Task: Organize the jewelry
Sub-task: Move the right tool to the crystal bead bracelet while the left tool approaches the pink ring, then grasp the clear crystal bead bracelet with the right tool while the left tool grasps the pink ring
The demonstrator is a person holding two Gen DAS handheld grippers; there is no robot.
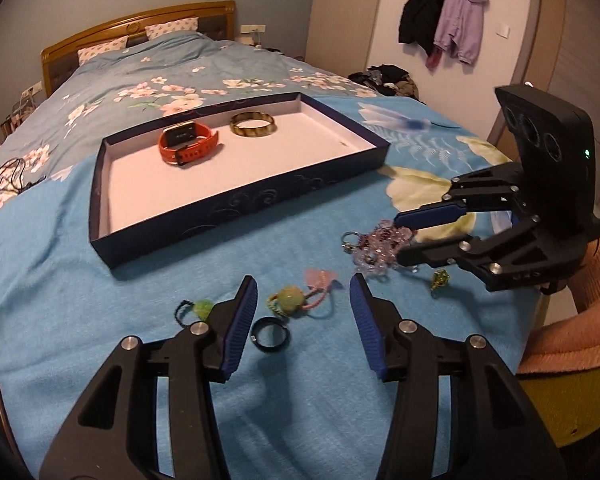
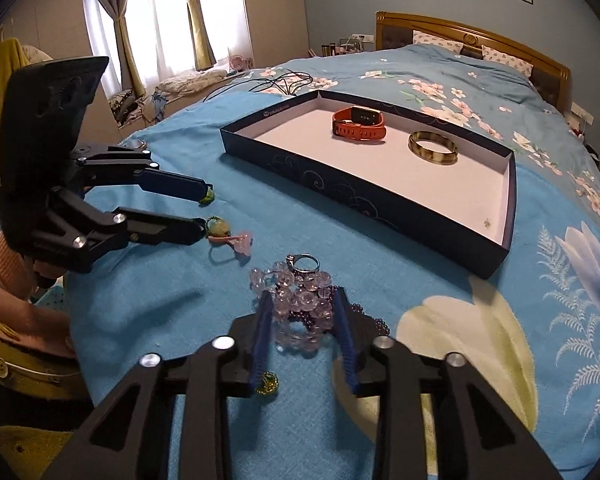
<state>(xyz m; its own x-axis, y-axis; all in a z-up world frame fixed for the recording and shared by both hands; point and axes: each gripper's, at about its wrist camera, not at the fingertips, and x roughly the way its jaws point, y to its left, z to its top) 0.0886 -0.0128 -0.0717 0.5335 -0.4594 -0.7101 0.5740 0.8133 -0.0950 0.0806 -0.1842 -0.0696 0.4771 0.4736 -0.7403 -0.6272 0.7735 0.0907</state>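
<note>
A dark blue tray [image 1: 236, 204] [image 2: 364, 200] on the bed holds an orange watch [image 1: 188, 144] [image 2: 358, 124] and a gold bangle [image 1: 253, 124] [image 2: 433, 148]. My left gripper [image 1: 303, 296] [image 2: 204, 210] is open above a green bead charm with a pink tassel [image 1: 294, 296] [image 2: 228, 234] and a black ring [image 1: 271, 335]. My right gripper [image 2: 304, 298] [image 1: 398, 240] is open, its jaws on either side of a clear pink bead bracelet [image 2: 300, 300] [image 1: 384, 246]. A silver ring [image 2: 304, 264] [image 1: 350, 238] lies beyond the beads. A small gold charm [image 2: 267, 383] [image 1: 439, 280] lies nearby.
A green charm on a black cord [image 1: 198, 308] [image 2: 207, 197] lies left of the left gripper. The blue floral blanket [image 1: 60, 272] covers the bed. Black cables [image 2: 276, 80] lie beyond the tray. The bed's edge is near me on the right.
</note>
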